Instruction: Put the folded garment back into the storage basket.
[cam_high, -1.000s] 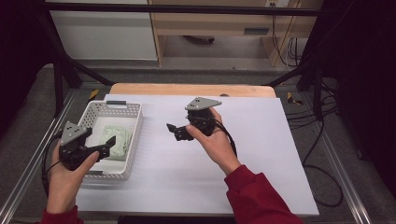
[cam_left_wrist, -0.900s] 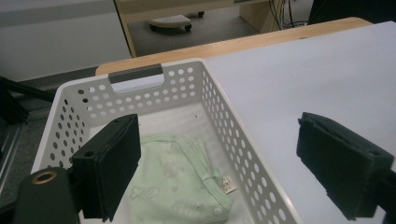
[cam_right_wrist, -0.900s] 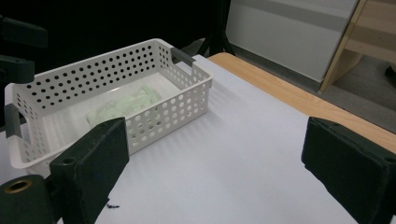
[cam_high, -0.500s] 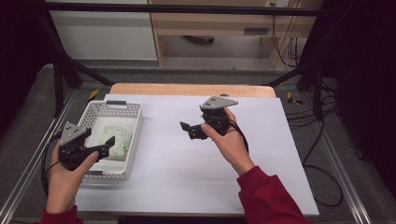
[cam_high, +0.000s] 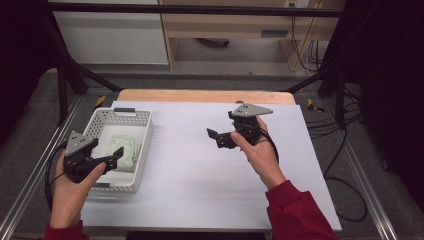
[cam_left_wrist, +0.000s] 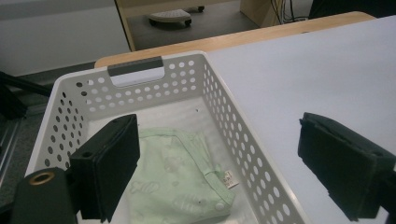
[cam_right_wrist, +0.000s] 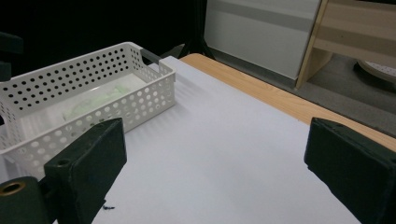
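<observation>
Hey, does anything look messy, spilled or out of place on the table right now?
Nothing stands out. The green cloth lies folded inside the white basket, which sits upright on the table. Both grippers, left and right, are open and hold nothing.

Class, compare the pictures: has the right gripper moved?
Yes. The right gripper has drifted rightward, farther from the white basket, staying open above the table.

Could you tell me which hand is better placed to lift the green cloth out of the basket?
Left. Its open tool hovers over the basket, right by the cloth; the right tool is open over bare table, well away.
</observation>
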